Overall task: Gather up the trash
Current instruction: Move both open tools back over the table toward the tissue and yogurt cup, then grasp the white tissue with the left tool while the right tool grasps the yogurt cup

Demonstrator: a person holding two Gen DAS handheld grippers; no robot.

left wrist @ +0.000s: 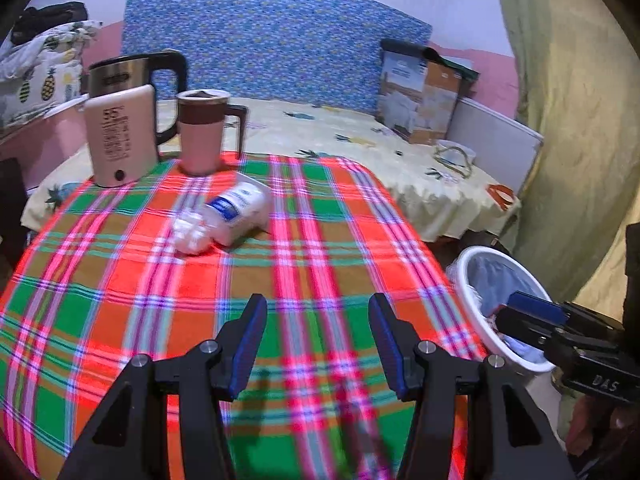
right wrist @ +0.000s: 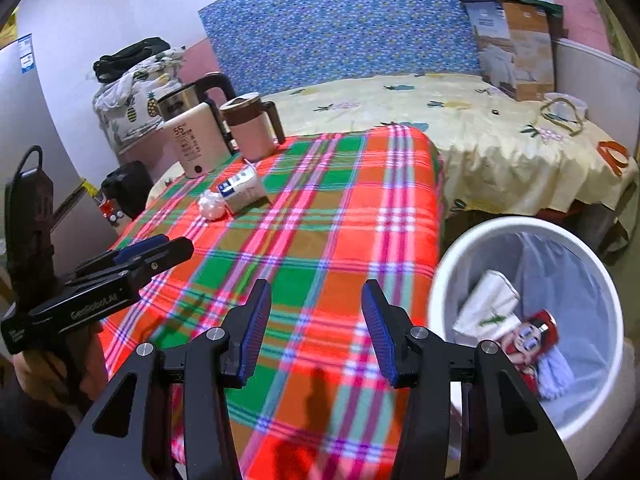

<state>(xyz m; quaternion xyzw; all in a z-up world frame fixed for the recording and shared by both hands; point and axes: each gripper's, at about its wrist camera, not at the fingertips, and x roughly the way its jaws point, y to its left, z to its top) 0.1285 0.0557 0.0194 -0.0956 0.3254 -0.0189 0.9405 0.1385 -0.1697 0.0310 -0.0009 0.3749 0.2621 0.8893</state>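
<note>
Bin point(right wrist: 528, 240) contents blurred, liner partly hidden

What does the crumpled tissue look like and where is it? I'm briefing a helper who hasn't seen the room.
On the plaid tablecloth, look in front of the kettle and mug. A tipped plastic cup lies there; the crumpled tissue touches its near end, the only plain white, label-free lump.

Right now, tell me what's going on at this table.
A person is clearing trash with two handheld grippers. Both the left gripper and right gripper hover open and empty over the plaid tablecloth. A tipped-over cup and crumpled tissue are not yet collected. The white bin beside the table already holds some trash.
</note>
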